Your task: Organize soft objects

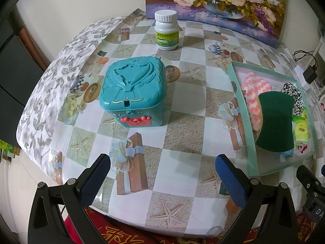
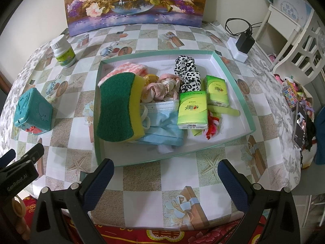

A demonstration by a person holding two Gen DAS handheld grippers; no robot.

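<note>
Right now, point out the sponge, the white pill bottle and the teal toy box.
sponge (image 2: 115, 105): right wrist view, middle of its green scouring face.
white pill bottle (image 1: 166, 34): left wrist view, on its label.
teal toy box (image 1: 133, 83): left wrist view, centre of its embossed lid.

Both cameras sit low at the table's near edge, looking forward and down across it. The left view faces the teal box (image 1: 133, 91), with the tray (image 1: 251, 134) at its right edge. The right view faces the tray (image 2: 233, 75) closely, the teal box (image 2: 33, 109) at left. Both catch the white bottle (image 1: 166, 31) (image 2: 63, 52) and the flower painting (image 1: 215, 2) (image 2: 136, 2) along the top.
</note>
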